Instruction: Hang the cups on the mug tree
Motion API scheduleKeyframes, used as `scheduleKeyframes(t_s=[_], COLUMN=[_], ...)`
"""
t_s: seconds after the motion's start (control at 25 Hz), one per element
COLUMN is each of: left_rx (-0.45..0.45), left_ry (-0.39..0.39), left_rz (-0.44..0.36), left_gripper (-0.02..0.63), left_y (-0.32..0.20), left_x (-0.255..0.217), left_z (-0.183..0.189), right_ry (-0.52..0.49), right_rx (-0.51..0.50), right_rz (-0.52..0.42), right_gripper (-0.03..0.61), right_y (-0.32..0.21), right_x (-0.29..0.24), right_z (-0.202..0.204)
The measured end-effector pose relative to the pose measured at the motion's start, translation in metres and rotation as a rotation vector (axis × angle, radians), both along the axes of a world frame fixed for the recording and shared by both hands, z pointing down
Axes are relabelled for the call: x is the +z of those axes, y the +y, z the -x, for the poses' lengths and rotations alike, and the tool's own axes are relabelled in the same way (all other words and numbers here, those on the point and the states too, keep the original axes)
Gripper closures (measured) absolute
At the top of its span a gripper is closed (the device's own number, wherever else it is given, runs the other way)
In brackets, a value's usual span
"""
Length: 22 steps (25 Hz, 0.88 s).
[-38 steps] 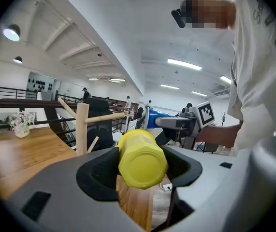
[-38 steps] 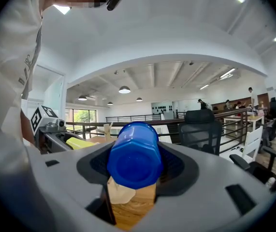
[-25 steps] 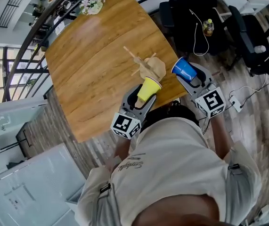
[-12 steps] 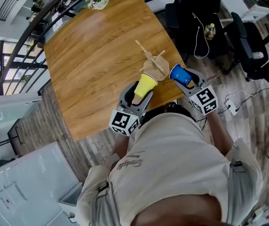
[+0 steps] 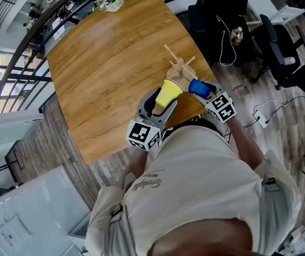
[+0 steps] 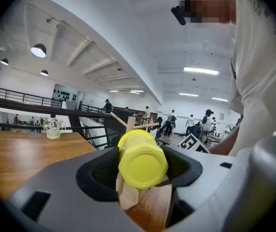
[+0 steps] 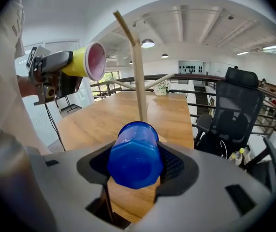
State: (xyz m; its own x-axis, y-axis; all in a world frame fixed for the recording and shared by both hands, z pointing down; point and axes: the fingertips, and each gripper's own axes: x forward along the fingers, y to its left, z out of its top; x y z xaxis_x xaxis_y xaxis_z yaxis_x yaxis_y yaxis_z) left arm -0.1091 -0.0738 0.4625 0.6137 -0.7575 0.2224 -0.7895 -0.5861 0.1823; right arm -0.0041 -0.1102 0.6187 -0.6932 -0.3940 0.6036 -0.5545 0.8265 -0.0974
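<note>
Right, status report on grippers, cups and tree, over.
Left gripper shut on yellow cup; right gripper shut on blue cup. Both cups near tree, neither hung. Nothing seen blocking the pegs.

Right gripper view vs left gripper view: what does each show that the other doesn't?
Only the right gripper view: the blue cup clamped in the right hand-held gripper, the pink inside of the yellow cup, and a black office chair. Only the left gripper view: the yellow cup's base, and people standing in the background. Both: the yellow cup, and the mug tree upright on the wooden table, pegs bare.
</note>
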Motion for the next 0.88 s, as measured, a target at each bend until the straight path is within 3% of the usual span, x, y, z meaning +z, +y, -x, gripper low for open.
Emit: scheduleKeyframes(t_s=[0.36,0.88], left_rx=[-0.01,-0.062], left_ry=[-0.016,-0.017], left_rz=[0.01,0.022], left_gripper=[0.341,0.341], left_y=[0.003,0.008], left_x=[0.008,0.013], left_z=[0.023,0.047], right_ry=[0.055,0.052], right_rx=[0.01,0.031], right_rz=[0.032,0.026], right_gripper=[0.341,0.334], right_y=[-0.012,-0.032], right_x=[0.026,0.041], right_z=[0.016,0.037])
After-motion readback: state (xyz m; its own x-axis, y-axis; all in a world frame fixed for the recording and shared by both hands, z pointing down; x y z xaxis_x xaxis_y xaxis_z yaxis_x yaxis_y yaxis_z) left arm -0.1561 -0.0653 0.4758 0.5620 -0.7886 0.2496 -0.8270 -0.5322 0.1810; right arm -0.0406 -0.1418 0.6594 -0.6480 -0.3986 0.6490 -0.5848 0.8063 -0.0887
